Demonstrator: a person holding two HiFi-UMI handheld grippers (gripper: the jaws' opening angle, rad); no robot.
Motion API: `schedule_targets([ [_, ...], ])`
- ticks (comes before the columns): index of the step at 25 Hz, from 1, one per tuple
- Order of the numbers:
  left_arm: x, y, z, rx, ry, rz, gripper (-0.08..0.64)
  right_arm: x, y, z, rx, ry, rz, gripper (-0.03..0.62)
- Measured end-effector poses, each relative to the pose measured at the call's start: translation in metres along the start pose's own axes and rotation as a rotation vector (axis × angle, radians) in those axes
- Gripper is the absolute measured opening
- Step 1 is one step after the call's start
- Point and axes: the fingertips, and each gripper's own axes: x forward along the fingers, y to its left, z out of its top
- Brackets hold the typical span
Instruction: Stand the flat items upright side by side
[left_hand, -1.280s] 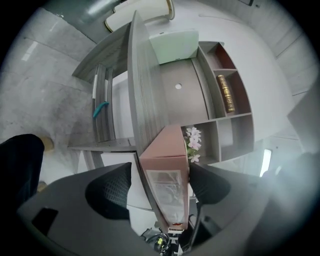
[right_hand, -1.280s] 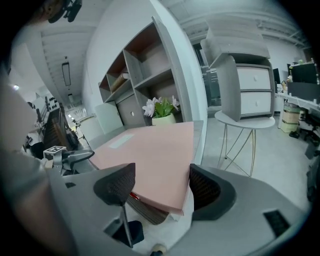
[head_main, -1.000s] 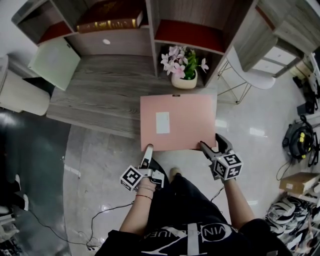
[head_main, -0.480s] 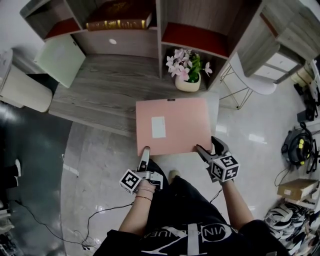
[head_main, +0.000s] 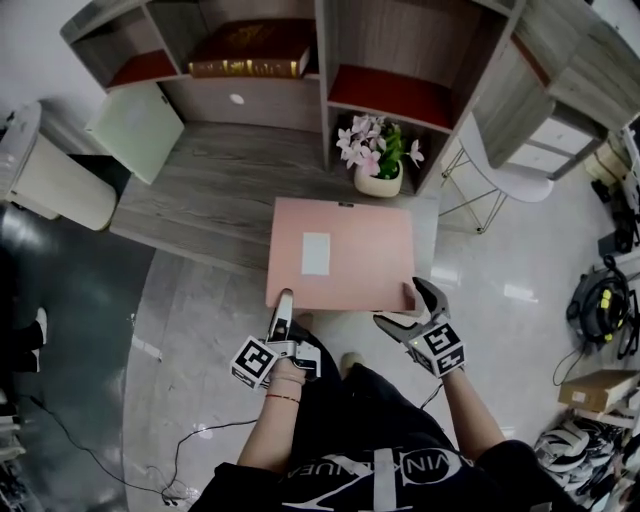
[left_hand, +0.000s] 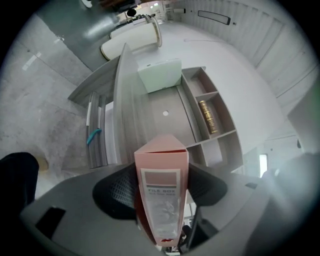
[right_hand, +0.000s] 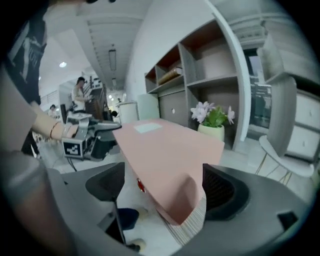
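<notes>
Pink, stiff, probably light file box (head_main: 340, 255) near the desk's (head_main: 230, 190) front edge: left gripper (head_main: 283, 297) just clamped its spine, right gripper (head_main: 400, 303) just spread wide round a corner.

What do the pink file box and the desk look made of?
Pink file box: likely matt cardboard, maybe plastic-coated; flat, crisp folded edges, no glare. Desk: grey wood-grain laminate or veneer, matt; streaked grain shows.

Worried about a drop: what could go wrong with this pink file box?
The right gripper has just been opening its jaws round the flat pink file box, leaving it to the left gripper, whose jaws have just been closing on its spine: it could slip. It could knock the white flower pot beyond.
</notes>
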Motion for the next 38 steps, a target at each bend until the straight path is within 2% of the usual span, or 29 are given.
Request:
schedule_targets([
  [3,0.001,-0.013,0.004,0.024,-0.002,0.042,0.287,0.013,0.021,0.006,-0.186,0.023,0.008,0.476],
  [6,0.001,-0.027,0.007,0.035,-0.016,0.066,0.284,0.025,0.026,0.007,-0.277,0.051,-0.040,0.477],
  [11,0.001,-0.057,0.007,0.141,0.008,0.052,0.279,0.033,0.017,0.007,-0.298,0.067,-0.092,0.434],
  [12,0.001,-0.063,0.006,0.167,0.016,0.045,0.278,0.034,0.016,0.008,-0.306,0.067,-0.090,0.410],
  [14,0.000,-0.075,0.008,0.211,0.019,0.033,0.278,0.037,0.017,0.014,-0.322,0.062,-0.072,0.409],
  [19,-0.009,-0.098,0.031,0.281,-0.033,0.002,0.276,0.050,0.027,0.041,-0.351,0.005,-0.036,0.393],
  [26,-0.032,-0.105,0.088,0.331,-0.121,0.072,0.276,0.094,0.068,0.076,-0.379,-0.036,0.071,0.383],
  [38,-0.021,-0.123,0.214,0.526,-0.167,0.130,0.276,0.198,0.122,0.163,-0.315,-0.100,0.154,0.382],
])
